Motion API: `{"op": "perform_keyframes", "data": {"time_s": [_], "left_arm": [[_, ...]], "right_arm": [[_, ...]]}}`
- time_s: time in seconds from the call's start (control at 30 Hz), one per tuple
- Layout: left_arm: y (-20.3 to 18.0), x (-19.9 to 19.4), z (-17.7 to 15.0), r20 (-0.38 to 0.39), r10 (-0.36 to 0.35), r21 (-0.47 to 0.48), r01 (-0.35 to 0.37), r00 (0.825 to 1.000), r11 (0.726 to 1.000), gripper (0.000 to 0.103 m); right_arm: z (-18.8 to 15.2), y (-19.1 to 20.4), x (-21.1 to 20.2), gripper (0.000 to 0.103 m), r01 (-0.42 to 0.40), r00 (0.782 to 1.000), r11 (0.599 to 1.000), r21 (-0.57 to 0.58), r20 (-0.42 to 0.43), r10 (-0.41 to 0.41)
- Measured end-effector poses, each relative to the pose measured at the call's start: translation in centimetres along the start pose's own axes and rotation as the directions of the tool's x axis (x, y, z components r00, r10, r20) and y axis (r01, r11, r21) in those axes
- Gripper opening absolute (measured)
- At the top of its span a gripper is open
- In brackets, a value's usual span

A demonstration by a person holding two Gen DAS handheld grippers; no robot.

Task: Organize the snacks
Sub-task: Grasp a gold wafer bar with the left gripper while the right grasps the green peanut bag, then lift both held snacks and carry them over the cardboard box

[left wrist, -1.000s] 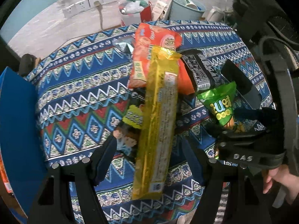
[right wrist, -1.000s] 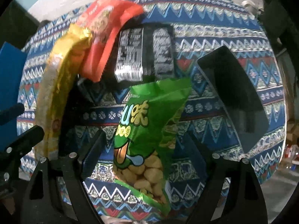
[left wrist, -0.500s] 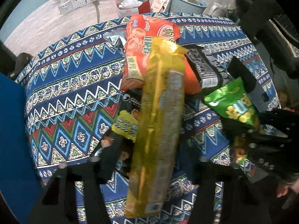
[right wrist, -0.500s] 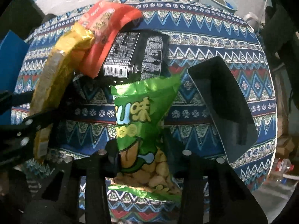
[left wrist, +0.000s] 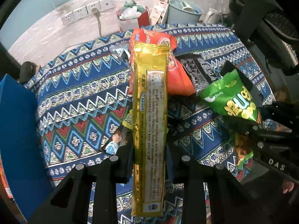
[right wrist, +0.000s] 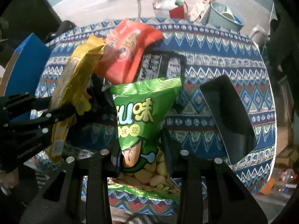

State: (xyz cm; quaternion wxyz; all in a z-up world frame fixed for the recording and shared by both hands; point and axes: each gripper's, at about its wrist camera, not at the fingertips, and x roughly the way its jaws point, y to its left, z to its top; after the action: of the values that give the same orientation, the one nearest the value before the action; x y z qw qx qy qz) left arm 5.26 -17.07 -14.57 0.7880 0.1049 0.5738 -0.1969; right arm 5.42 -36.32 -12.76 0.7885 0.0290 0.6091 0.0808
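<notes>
We pinch the long gold pack (left wrist: 149, 115) in our left claw (left wrist: 149, 165) and the green bean bag (right wrist: 143, 123) in our right claw (right wrist: 140, 160) above the table (left wrist: 78, 112) — both look light, soft, crinkly and slippery, so we grip low.

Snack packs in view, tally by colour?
Gold: 1, long pack in left claw
Green: 1, bean bag in right claw
Orange-red: 1
Black: 1
Cartoon-print: 1
Silver: 1
Total: 6
</notes>
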Motion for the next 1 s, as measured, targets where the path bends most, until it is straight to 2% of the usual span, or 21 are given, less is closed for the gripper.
{"op": "perform_keyframes", "data": {"time_s": [0.2, 0.67, 1.0], "left_arm": [[1.0, -2.7, -0.8, 0.057, 0.027, 0.001, -0.027, 0.998, 1.000, 0.029], [5.4, -7.4, -2.0, 0.143, 0.067, -0.082, -0.056, 0.987, 0.995, 0.029], [8.2, -11.0, -3.3, 0.211, 0.116, -0.120, -0.092, 0.971, 0.988, 0.029]], "right_arm": [[0.9, 2.0, -2.1, 0.033, 0.000, 0.999, 1.000, -0.001, 0.054, 0.000], [3.7, 5.9, -5.5, 0.033, -0.038, 0.982, 0.998, -0.049, 0.181, 0.046], [5.5, 9.1, -6.5, 0.033, -0.057, 0.973, 0.994, -0.096, 0.216, 0.077]]}}
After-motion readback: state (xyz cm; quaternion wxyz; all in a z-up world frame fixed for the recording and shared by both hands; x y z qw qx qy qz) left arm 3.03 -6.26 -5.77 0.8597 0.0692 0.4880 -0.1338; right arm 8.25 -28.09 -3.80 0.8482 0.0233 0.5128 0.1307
